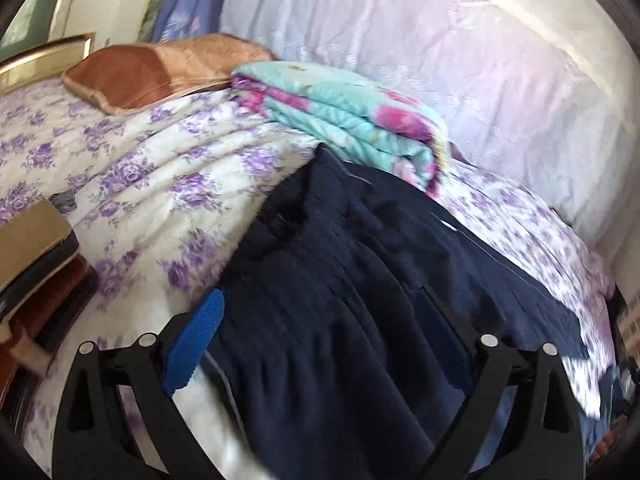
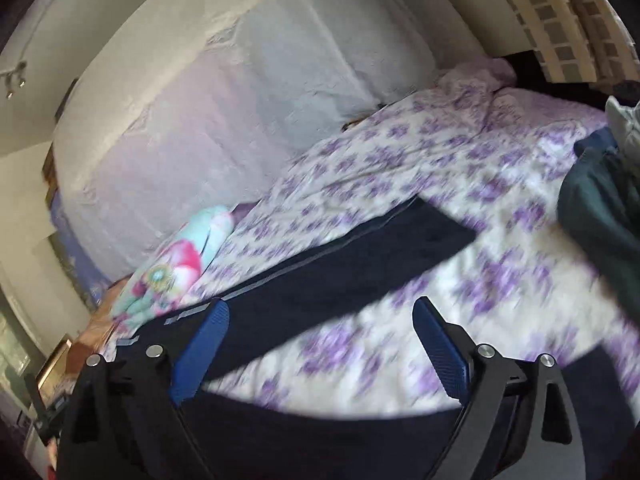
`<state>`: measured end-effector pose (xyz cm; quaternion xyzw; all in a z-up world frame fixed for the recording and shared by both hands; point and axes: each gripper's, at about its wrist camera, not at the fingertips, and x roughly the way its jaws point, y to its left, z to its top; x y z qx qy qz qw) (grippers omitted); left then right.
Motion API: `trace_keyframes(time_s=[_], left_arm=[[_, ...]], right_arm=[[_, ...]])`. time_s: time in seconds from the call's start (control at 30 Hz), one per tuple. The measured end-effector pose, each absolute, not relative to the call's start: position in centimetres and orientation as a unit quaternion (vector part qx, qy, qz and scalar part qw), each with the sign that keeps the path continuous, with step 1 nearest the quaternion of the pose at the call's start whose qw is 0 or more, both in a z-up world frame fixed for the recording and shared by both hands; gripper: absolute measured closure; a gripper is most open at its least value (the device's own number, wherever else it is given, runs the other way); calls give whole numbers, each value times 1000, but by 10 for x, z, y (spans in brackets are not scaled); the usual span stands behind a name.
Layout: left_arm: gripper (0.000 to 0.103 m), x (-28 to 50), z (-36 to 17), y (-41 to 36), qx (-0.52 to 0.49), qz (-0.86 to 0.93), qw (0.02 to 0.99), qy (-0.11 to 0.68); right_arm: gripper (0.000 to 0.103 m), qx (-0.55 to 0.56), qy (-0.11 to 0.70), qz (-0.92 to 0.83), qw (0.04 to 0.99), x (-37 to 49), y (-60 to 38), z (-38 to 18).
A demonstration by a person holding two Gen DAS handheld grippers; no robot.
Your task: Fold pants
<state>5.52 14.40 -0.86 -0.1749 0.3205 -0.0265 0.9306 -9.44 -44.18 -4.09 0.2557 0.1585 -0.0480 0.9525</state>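
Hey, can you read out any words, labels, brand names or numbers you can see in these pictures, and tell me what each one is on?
None can be read.
Navy pants: a small white mark near a seam, too small and blurred to read.
Stacked books at the left edge: no title legible.
Floral bedsheet and folded turquoise quilt: flower print only, no lettering.

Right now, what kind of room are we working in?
Most likely a bedroom. The navy pants lie on a bed with a purple-flowered sheet. A brown satin pillow and a folded floral quilt sit toward its head.
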Motion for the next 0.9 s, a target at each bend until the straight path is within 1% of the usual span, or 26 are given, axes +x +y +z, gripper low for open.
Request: trace_keyframes(time_s=[0.1, 0.13, 0.23, 0.37, 0.43, 0.53, 0.63, 0.9], left_arm=[[5, 51, -15, 142, -168, -31, 924, 342], [5, 51, -18, 144, -176, -32, 919, 352], [5, 41, -27, 166, -239, -40, 901, 361], [5, 28, -43, 196, -318, -67, 870, 370], [5, 23, -43, 197, -295, -69, 874, 379], [5, 16, -38, 177, -214, -48, 887, 406], [5, 22, -38, 166, -164, -44, 888, 427], [5, 55, -44, 186, -199, -39, 871, 448]], right_arm=[[9, 268, 214, -15, 939, -94, -425, -60], [9, 275, 218, -8, 937, -98, -424, -65], [9, 283, 202, -17, 938, -125, -421, -72], [7, 360, 214, -14, 908, -134, -448, -97], [7, 353, 217, -16, 910, -130, -445, -97], [7, 307, 241, -36, 920, -124, -426, -91], [7, 300, 242, -29, 922, -123, -423, -91], [4, 308, 250, -25, 918, -121, -425, -94]])
